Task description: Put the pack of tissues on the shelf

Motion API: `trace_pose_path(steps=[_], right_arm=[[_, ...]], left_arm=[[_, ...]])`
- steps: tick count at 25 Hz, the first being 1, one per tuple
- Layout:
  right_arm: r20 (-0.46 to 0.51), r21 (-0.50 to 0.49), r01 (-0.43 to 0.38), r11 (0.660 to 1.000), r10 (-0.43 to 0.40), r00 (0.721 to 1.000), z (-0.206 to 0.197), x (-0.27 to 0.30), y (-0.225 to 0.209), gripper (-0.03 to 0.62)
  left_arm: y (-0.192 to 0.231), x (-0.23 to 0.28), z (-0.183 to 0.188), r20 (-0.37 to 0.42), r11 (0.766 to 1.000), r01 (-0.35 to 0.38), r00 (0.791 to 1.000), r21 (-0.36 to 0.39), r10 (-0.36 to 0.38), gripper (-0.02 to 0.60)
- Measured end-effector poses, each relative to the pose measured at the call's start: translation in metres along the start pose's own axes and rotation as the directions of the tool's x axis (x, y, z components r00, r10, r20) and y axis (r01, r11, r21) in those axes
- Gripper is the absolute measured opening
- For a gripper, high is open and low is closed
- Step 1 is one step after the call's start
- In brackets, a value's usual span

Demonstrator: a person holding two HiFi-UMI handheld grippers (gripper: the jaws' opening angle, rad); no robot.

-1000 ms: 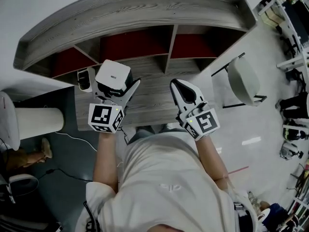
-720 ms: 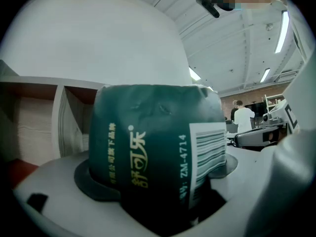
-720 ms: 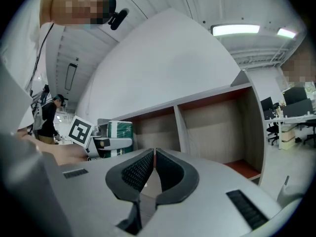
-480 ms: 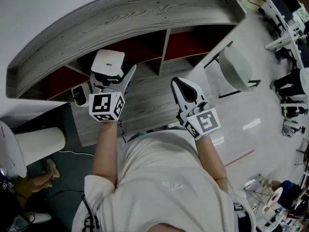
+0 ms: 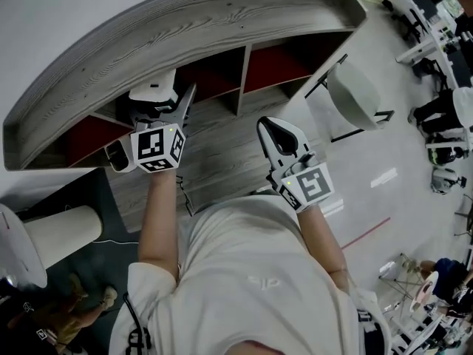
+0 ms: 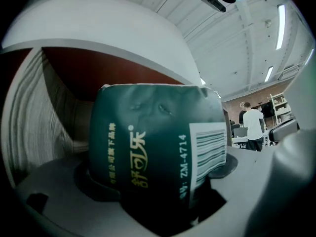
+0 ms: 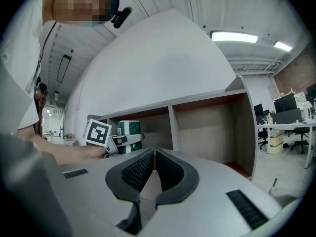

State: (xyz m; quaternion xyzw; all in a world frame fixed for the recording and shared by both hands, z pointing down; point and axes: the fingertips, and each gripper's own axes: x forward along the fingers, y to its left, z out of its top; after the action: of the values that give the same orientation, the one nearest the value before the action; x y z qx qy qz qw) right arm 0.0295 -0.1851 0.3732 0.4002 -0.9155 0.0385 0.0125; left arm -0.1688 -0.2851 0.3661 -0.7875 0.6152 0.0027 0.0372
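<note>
My left gripper (image 5: 161,109) is shut on the pack of tissues (image 5: 153,92), dark green with a white top. In the left gripper view the pack of tissues (image 6: 158,147) fills the middle, with yellow print and a barcode, and a red-backed shelf bay lies behind it. The pack sits at the mouth of a bay in the grey wooden shelf (image 5: 185,28). My right gripper (image 5: 275,137) hangs shut and empty over the lower shelf board. The right gripper view shows its closed jaws with the pack of tissues (image 7: 129,131) and left gripper (image 7: 126,141) at the left.
The shelf has several bays with red back panels, split by an upright divider (image 5: 240,80). A white chair (image 5: 353,103) stands to the right of the shelf. A white bin (image 5: 63,228) stands on the floor at the left. Desks (image 7: 286,127) fill the room's far right.
My left gripper has carried the pack of tissues up and forward, from over the lower board to the mouth of a shelf bay. The right gripper has barely moved.
</note>
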Motion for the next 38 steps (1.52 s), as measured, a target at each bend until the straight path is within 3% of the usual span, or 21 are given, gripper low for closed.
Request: trace_pose_path(steps=[6, 17, 34, 38], right_arm=[[0.003, 0.013, 0.026, 1.0, -0.026, 1.0, 0.001, -0.002, -0.01, 0.038], [-0.001, 0.024, 0.014, 1.0, -0.014, 1.0, 0.0, -0.002, -0.009, 0.038], [0.0, 0.022, -0.046, 0.999, 0.046, 0.999, -0.001, -0.004, -0.001, 0.038], [-0.001, 0.022, -0.057, 0.998, 0.057, 0.998, -0.002, -0.002, 0.0, 0.038]], left_arm=[[0.01, 0.018, -0.015, -0.011, 1.0, -0.019, 1.0, -0.01, 0.019, 0.52], [0.015, 0.027, -0.012, 0.057, 1.0, -0.019, 0.998, 0.004, 0.019, 0.522], [0.013, 0.007, -0.006, 0.043, 0.999, -0.045, 0.998, 0.01, 0.044, 0.525], [0.01, -0.004, -0.004, 0.041, 0.998, -0.046, 0.998, 0.044, 0.045, 0.523]])
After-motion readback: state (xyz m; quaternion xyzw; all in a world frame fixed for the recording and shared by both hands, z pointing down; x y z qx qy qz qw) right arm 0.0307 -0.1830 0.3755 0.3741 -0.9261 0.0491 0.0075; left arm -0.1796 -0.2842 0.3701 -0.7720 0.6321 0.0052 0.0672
